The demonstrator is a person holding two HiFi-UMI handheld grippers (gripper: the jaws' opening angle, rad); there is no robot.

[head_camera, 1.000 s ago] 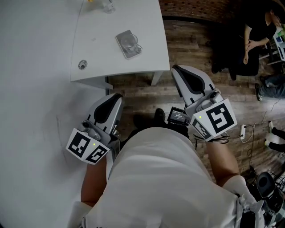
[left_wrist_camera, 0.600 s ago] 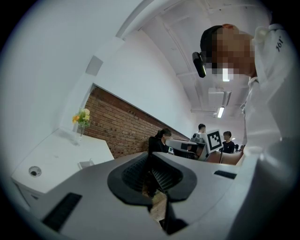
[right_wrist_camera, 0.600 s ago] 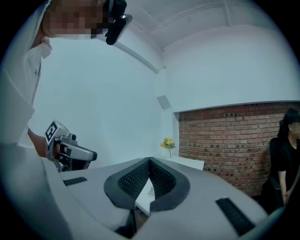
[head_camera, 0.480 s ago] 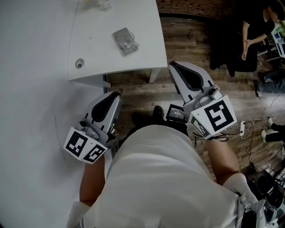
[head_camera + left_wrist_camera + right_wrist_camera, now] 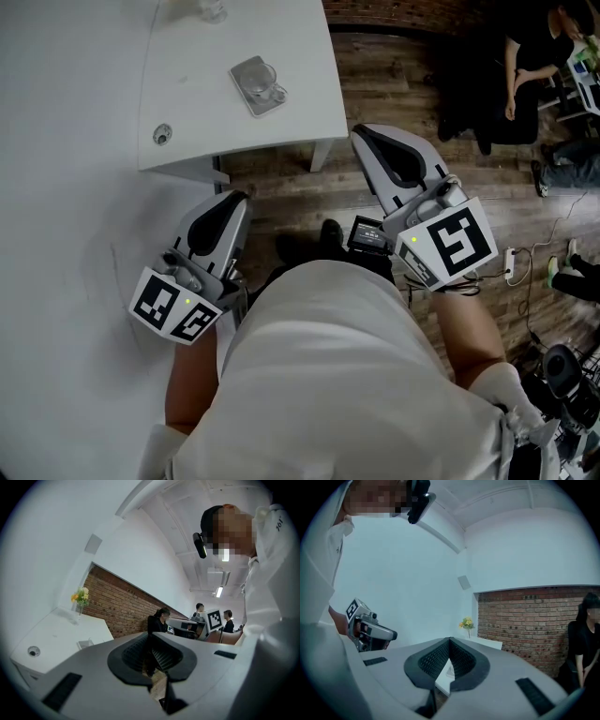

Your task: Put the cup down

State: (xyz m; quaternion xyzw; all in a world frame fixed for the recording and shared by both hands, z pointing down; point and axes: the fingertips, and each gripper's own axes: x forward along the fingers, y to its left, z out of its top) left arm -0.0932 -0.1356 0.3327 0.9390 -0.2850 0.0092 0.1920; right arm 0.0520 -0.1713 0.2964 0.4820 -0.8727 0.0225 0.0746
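— Well, where is the cup [image 5: 263,82]?
— On the white desk [image 5: 300,56], clear and small; it sits on a grey square mat [image 5: 244,69], near the desk's front edge and well apart from both grippers.
— Anything else on that desk?
— A round fitting [image 5: 162,135] lies near the front left corner; flowers [image 5: 80,596] stand at the far end, by the brick wall [image 5: 525,616].
— And the left gripper [image 5: 234,199]?
— Clenched on nothing; its own view shows the ribbed pads pressed together; it hovers low by the person's body, below the desk's edge.
— The right gripper [image 5: 366,137]?
— Likewise closed and empty; its pads meet in a tight seam; it hangs over the wooden floor [image 5: 394,84], just right of the desk's corner.
— Who else is around?
— A seated person [image 5: 530,66] in black, far right.
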